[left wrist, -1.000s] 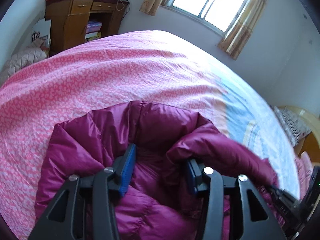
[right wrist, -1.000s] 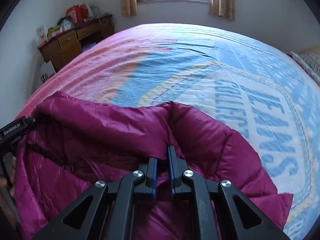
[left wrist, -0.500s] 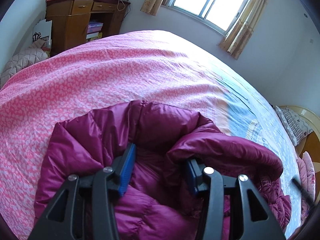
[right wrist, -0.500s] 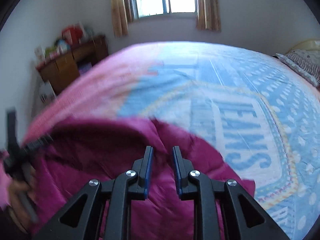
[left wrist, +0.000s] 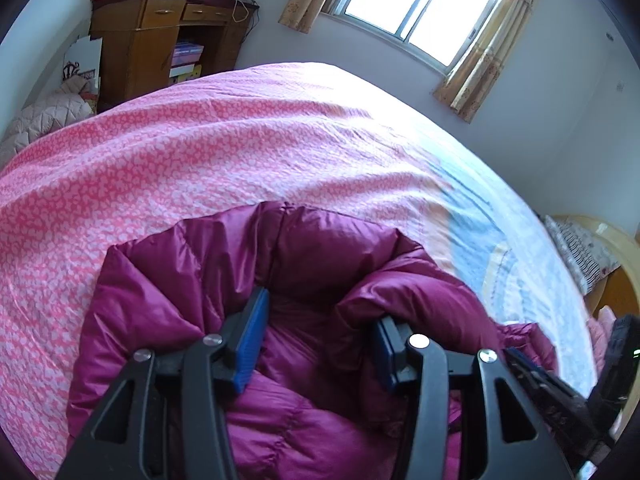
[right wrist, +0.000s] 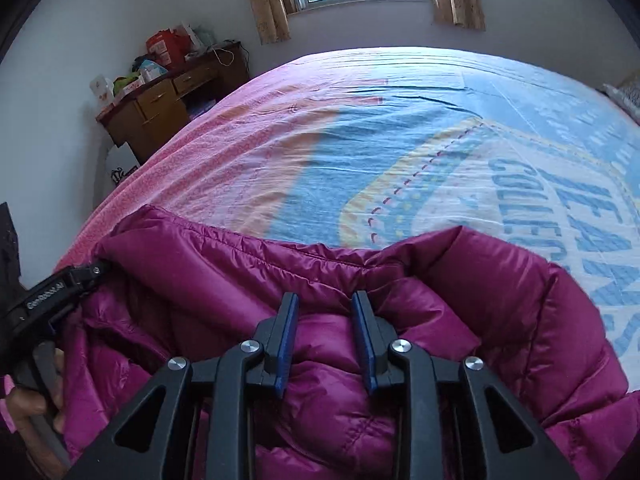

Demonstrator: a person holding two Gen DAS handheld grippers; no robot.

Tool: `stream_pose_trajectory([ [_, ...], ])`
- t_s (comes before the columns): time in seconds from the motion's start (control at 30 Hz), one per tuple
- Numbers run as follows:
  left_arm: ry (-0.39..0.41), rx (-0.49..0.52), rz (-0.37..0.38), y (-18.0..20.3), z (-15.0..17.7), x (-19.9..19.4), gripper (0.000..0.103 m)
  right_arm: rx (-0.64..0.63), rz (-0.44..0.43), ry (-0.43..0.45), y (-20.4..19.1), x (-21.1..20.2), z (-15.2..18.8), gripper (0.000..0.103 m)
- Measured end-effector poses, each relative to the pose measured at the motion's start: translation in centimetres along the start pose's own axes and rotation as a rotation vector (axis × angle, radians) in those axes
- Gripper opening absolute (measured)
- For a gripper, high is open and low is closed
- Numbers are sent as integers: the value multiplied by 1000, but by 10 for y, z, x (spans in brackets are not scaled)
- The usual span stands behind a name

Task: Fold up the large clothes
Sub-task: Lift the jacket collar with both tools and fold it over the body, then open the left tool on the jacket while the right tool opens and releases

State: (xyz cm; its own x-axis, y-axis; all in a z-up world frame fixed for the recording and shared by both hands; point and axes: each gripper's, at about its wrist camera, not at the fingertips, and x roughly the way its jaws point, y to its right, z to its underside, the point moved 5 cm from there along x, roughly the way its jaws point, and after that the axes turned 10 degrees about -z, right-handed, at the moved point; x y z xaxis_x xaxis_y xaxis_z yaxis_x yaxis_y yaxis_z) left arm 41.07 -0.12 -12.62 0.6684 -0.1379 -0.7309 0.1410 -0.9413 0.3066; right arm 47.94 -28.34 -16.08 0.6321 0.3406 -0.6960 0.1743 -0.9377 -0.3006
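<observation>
My left gripper (left wrist: 318, 330) sits low over the puffy magenta quilted down jacket (left wrist: 320, 248), jaws well apart and opening a little. Jacket fabric bulges up between the blue pads; a rolled fold of it drapes over the right-hand pad (left wrist: 384, 350), the left-hand pad shows bare. I can't tell whether the pads actually press the fabric, but it doesn't look clamped.

My right gripper (right wrist: 325, 338) is over the same jacket, jaws partway apart and opening. A quilted bulge lies between the blue pads (right wrist: 286, 340), not pinched.

The jacket lies bunched at the near edge of the bed, on the pink patterned and blue printed bedsheet (right wrist: 400, 132). Its far edge forms a raised ridge across the right wrist view.

In the right wrist view the left gripper's black body comes in at the left edge beside the jacket, with the person's hand (right wrist: 36, 408) on its handle.

Background: brown wooden desk with drawers (left wrist: 160, 36), cluttered on top, and a curtained window (left wrist: 424, 4).
</observation>
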Motion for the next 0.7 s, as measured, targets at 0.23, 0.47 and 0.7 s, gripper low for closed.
stream_pose_trajectory([
  [0.23,9,96,-124,4,9,-41,74,-9,6,16,-2,0,3,30],
  [0.47,77,223,-239,19,0,-93,83,-13,9,23,-2,-5,4,30],
  [0.7,122,269,-187,70,-34,-80,84,-7,-1,27,-1,-6,4,30],
])
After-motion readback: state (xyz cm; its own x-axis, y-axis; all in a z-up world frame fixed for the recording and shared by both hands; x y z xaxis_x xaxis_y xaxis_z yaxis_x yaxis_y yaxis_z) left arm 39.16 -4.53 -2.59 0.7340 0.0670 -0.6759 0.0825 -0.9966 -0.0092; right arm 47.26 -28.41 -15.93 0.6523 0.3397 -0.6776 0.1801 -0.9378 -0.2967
